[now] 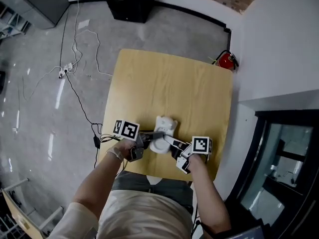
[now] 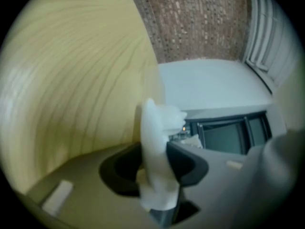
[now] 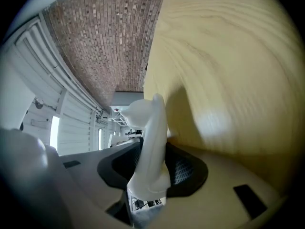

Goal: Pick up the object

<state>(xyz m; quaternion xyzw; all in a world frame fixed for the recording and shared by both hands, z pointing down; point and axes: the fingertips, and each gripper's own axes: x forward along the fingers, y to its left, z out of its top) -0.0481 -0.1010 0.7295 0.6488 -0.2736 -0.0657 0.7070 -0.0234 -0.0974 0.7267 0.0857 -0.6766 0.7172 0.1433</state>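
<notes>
A white, lumpy plastic object (image 1: 163,132) sits over the near edge of a light wooden table (image 1: 169,83). My left gripper (image 1: 151,135) comes in from the left and is shut on the object's left side. My right gripper (image 1: 171,143) comes in from the right and is shut on its right side. In the left gripper view the white object (image 2: 155,128) stands upright, pinched between the dark pads of that gripper (image 2: 155,168). The right gripper view shows the same object (image 3: 152,128) clamped between the pads of that gripper (image 3: 152,168). The object's underside is hidden.
A red fire extinguisher (image 1: 227,61) stands on the floor by the table's far right corner. A black box (image 1: 129,1) stands beyond the table. Cables (image 1: 75,68) run over the grey floor to the left. A white wall and a dark glass cabinet (image 1: 284,168) lie to the right.
</notes>
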